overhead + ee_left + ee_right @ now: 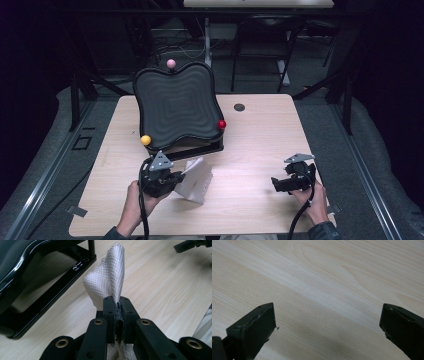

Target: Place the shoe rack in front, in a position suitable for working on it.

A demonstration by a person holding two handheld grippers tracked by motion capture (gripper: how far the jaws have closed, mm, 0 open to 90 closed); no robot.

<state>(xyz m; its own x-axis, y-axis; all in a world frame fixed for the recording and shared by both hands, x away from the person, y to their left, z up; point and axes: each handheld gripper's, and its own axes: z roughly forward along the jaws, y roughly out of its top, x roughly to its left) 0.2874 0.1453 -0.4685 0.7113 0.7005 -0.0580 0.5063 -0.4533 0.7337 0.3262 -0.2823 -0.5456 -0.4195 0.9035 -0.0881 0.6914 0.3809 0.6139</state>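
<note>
1. The left gripper (176, 176) sits at about 7 o'clock on the wooden table (260, 150), and its jaws are clenched tight on a white quilted cloth (196, 180); in the left gripper view the cloth (107, 282) stands up out of the pinched jaws in a crumpled peak

2. From the high view the cloth hangs from that gripper, its lower edge resting on or just above the table, just in front of the black tilted tray (176, 107), which stands on its frame at about 11 o'clock

3. So the pick-up looks done: the cloth is gathered and under control in the left hand (131, 205)

4. The right gripper (280, 184) rests at about 5 o'clock, well apart from the cloth; in the right gripper view its jaws stand wide and released, with bare wood between them, so that hand has no part in the work yet

5. What is left, as I judge it, is the main job: carrying the cloth up to the tray's rippled dark surface and wiping it, or else spreading the cloth out with help from the free gripper; I cannot tell which from here

6. The tray itself looks untouched, with the cloth near its front edge but apart from it; the yellow ball (145, 140), red ball (221, 124) and pink ball (171, 63) sit at its rim

7. My reading: an early stage, grasp secured and the work on the tray not yet begun
</note>
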